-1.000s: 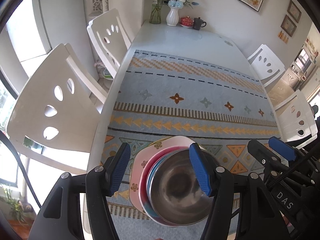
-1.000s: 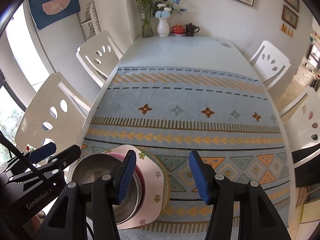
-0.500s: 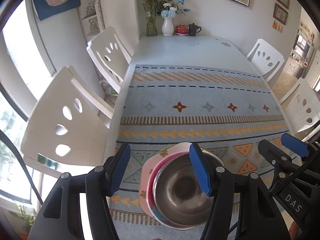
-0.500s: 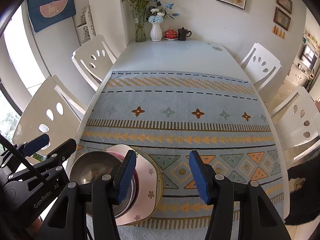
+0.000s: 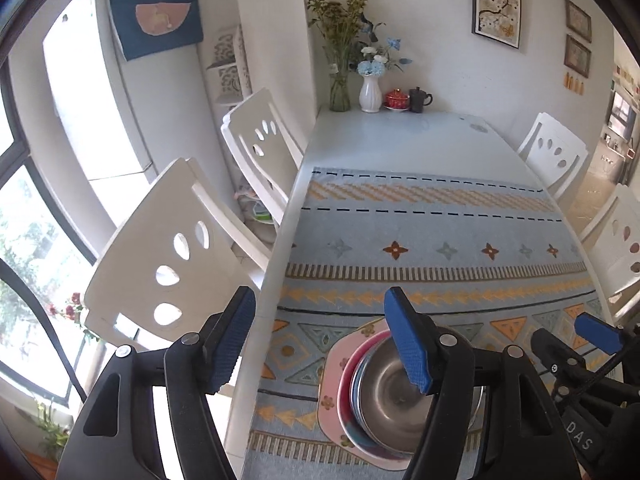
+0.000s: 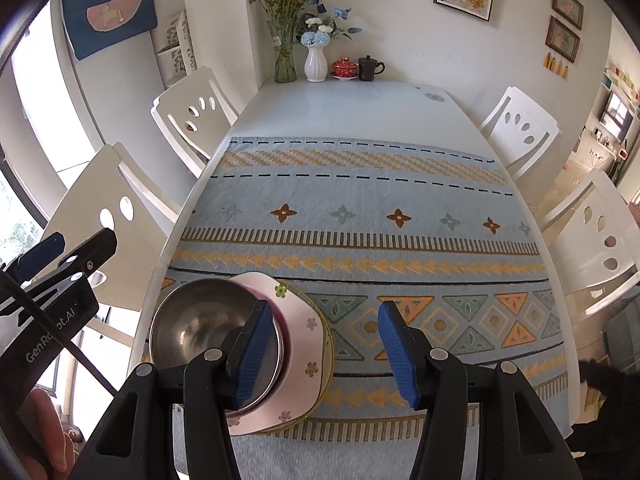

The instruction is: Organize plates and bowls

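Steel caught the light nearest the cameras: a metal bowl (image 6: pixel 208 322) sat on top of a stack of plates (image 6: pixel 300 340) at the near left corner of the patterned table runner (image 6: pixel 360 216), close to the table's edge. Under the bowl lay a red-rimmed plate and a pink flowered one (image 5: pixel 340 364), with a yellowish rim showing beneath in the right wrist view.

The left gripper (image 5: pixel 322 346) hung above the stack with its jaws opening wide, nothing pressed between the blue pads; one pad overlapped the bowl in the picture, the other stood out over the table's edge. The right gripper (image 6: pixel 324 354) hovered just right of the stack, jaws apart and empty, its left pad in front of the bowl's rim.

Beyond the runner the white table (image 6: pixel 360 108) was bare up to the wall, where a glass vase of greenery (image 6: pixel 285 60), a white vase of blue flowers (image 6: pixel 315 62), a red lidded cup (image 6: pixel 344 68) and a dark mug (image 6: pixel 368 68) stood in a row. White chairs (image 6: pixel 192 116) flanked both sides.
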The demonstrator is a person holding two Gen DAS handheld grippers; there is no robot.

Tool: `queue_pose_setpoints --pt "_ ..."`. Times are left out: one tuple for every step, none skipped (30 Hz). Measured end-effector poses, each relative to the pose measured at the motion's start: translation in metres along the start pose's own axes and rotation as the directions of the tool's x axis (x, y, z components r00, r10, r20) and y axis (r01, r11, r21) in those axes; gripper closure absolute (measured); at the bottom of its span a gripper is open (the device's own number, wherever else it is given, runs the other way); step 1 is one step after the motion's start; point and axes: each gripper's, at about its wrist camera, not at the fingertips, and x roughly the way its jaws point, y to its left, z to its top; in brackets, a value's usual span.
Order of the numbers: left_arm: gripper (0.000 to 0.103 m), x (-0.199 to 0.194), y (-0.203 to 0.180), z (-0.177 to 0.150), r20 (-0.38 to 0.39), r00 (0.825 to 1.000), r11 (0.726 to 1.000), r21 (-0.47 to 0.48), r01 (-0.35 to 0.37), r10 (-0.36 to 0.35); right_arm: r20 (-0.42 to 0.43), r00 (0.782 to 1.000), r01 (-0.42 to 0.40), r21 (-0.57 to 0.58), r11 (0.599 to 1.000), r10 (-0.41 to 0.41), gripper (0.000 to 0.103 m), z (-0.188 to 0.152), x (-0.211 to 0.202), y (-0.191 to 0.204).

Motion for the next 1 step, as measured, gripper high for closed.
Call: queue_pose_setpoints --pt "0.038 0.0 -0.0015 -0.0006 -0.007 1.0 1.0 0.008 0.001 -0.001 0.001 1.0 0.001 0.0 1.0 -0.001 0.05 -0.0009 -0.0008 0.0001"
